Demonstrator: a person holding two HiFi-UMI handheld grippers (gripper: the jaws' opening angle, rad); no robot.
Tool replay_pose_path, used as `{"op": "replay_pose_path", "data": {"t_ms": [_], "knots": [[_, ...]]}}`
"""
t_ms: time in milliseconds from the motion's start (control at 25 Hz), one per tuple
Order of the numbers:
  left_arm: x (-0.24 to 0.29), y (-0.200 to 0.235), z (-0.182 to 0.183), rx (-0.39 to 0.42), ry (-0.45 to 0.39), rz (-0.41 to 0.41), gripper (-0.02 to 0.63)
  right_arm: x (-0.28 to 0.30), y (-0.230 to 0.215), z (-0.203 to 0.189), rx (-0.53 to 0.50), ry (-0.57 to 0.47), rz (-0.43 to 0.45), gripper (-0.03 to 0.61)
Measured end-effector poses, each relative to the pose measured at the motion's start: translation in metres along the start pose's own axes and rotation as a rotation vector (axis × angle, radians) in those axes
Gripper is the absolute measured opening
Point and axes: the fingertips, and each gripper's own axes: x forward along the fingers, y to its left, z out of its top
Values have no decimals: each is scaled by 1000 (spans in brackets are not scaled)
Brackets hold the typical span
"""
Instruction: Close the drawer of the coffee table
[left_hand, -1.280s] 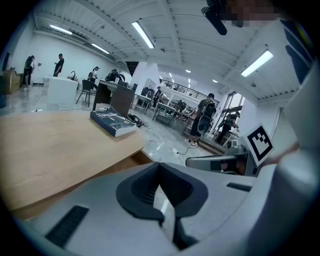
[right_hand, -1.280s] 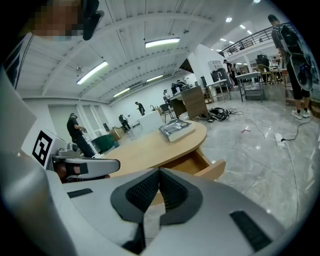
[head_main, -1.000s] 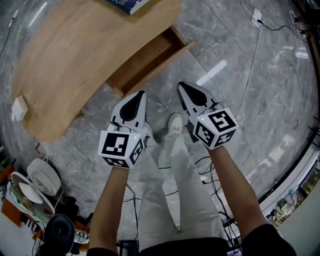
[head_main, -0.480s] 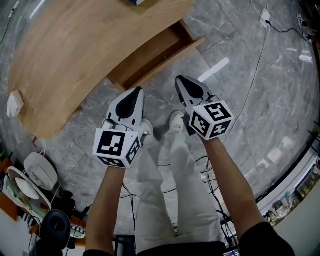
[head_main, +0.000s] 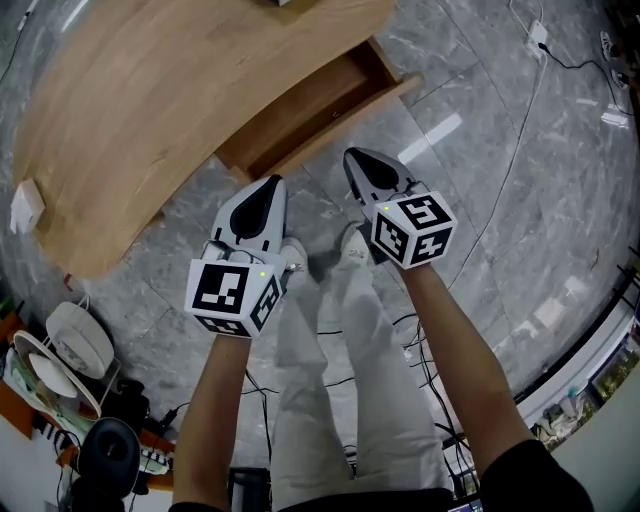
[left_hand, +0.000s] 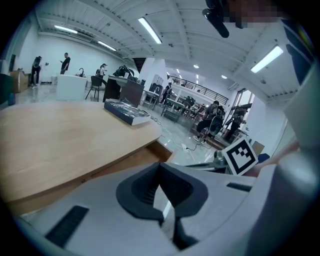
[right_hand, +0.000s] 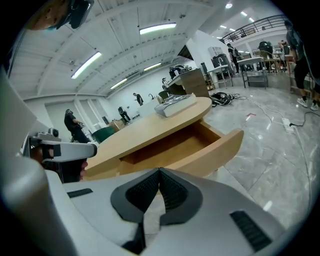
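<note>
The wooden coffee table fills the upper left of the head view, and its drawer stands pulled out toward me, empty inside. My left gripper is shut and empty, its tip just short of the drawer's near left corner. My right gripper is shut and empty, its tip a little short of the drawer front. In the right gripper view the open drawer lies straight ahead of the right gripper. The left gripper faces the table's edge.
A book lies on the far end of the table and a small white box at its left end. Cables run over the grey stone floor at right. White fans and gear stand at lower left. My shoes are below the grippers.
Both grippers have moved a little forward toward the drawer, the right one more. The drawer stays open as before.
</note>
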Motion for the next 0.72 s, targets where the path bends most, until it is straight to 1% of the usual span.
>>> {"op": "replay_pose_path", "data": {"t_ms": [400, 720], "knots": [[-2, 7, -8, -8, 5, 10, 0, 24, -6, -19, -14, 52, 2, 17], [-6, 11, -16, -16, 9, 17, 0, 36, -3, -22, -76, 73, 7, 17]]}}
